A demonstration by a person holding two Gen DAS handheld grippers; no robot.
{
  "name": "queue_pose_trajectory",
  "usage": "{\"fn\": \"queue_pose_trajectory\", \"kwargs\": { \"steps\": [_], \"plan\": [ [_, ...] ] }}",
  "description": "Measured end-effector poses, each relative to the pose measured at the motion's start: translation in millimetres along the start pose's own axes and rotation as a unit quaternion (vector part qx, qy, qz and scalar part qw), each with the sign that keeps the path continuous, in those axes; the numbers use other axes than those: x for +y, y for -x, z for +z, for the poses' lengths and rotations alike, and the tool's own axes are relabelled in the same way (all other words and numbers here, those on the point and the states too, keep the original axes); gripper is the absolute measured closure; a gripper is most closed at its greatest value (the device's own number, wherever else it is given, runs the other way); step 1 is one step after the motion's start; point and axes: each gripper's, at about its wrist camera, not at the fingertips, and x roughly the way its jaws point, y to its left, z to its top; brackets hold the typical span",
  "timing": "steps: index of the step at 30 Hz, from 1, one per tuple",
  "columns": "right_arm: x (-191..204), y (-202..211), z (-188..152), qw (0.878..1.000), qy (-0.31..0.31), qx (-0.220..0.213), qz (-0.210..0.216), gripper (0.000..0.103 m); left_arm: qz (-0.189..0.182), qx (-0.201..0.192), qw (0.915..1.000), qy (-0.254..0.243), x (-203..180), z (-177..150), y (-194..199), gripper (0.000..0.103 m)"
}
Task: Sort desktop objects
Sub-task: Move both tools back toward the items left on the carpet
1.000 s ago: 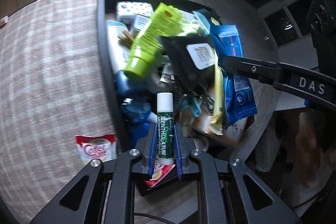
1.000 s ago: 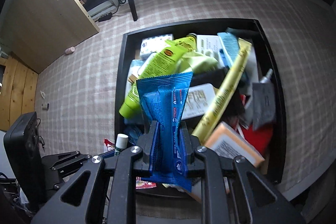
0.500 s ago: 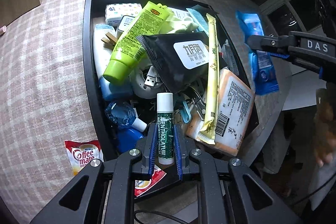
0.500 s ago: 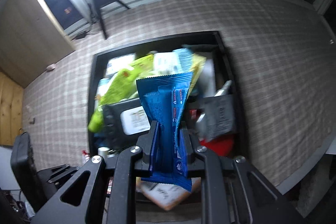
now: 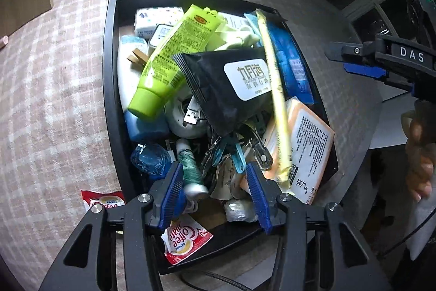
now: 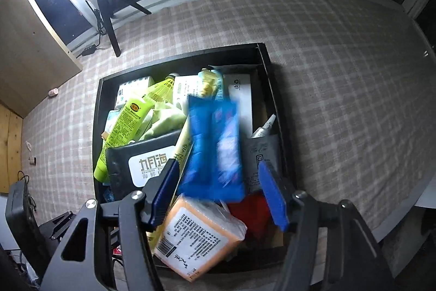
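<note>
A black tray (image 5: 107, 78) holds a heap of desktop items. My left gripper (image 5: 215, 198) is open over its near end; the green Mentholatum lip balm (image 5: 192, 172) lies loose, blurred, by the left finger. My right gripper (image 6: 219, 198) is open above the tray (image 6: 275, 111); the blue snack packet (image 6: 214, 152) is blurred between and beyond its fingers, free of them. In the left wrist view the right gripper (image 5: 362, 59) hovers at the right, and the blue packet (image 5: 288, 64) lies at the tray's right side.
The tray holds a green tube (image 5: 174, 56), a black pouch (image 5: 231, 83), a yellow stick sachet (image 5: 275, 89), an orange packet (image 5: 305, 149) and clips. Coffee-mate sachets (image 5: 182, 239) lie at the near edge. A checked cloth (image 6: 340, 100) covers the table around it.
Both grippers opened. The lip balm dropped from the left gripper into the tray's near end. The blue packet left the right gripper and falls onto the heap.
</note>
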Motion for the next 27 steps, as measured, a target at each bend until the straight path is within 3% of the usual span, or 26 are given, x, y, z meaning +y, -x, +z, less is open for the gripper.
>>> {"fn": "queue_pose_trajectory", "kwargs": {
  "steps": [12,21,27],
  "plan": [
    [14,12,1,0.999,0.006,-0.020,0.024,0.043,0.008,-0.014,0.9998,0.013,25,-4,26,0.058],
    [86,11,8,0.997,0.058,-0.029,0.048,0.043,0.031,-0.046,0.9960,0.070,98,4,55,0.059],
    [152,5,17,0.991,0.114,-0.030,0.069,0.043,0.054,-0.072,0.9870,0.133,168,-1,88,0.059]
  ]
}}
